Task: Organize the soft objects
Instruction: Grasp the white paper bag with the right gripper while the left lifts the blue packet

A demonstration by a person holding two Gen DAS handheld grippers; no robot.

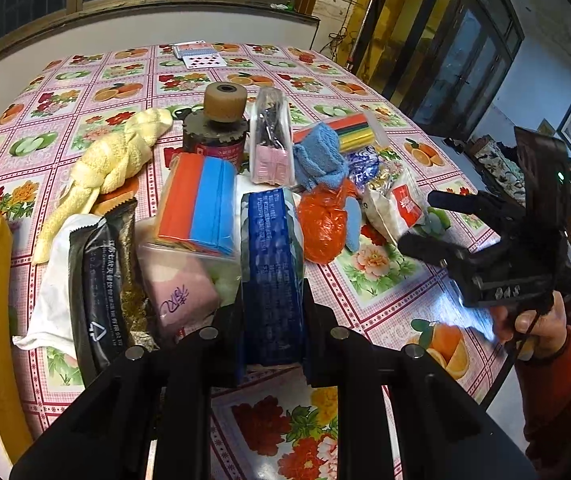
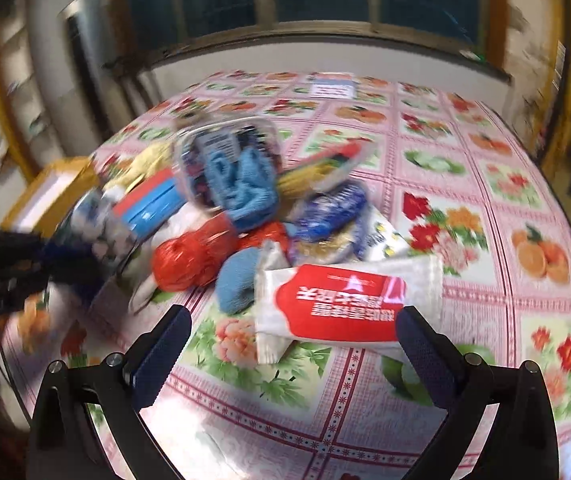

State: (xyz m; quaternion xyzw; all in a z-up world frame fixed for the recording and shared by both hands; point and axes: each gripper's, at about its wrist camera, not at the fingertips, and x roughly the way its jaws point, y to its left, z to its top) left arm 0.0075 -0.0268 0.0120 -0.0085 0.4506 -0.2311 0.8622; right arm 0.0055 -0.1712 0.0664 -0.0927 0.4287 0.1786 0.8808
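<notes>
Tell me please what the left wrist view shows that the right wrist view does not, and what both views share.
Only the left wrist view: the left gripper shut on the blue packet, the brown spool on the dark jar, the braided yellow towel, and the hand holding the right gripper.

Only the right wrist view: the right gripper seen from behind, open and empty, with the white and red packet right ahead of it.

Both: the floral tablecloth, the blue cloth, the orange-red bag and the playing cards.
</notes>
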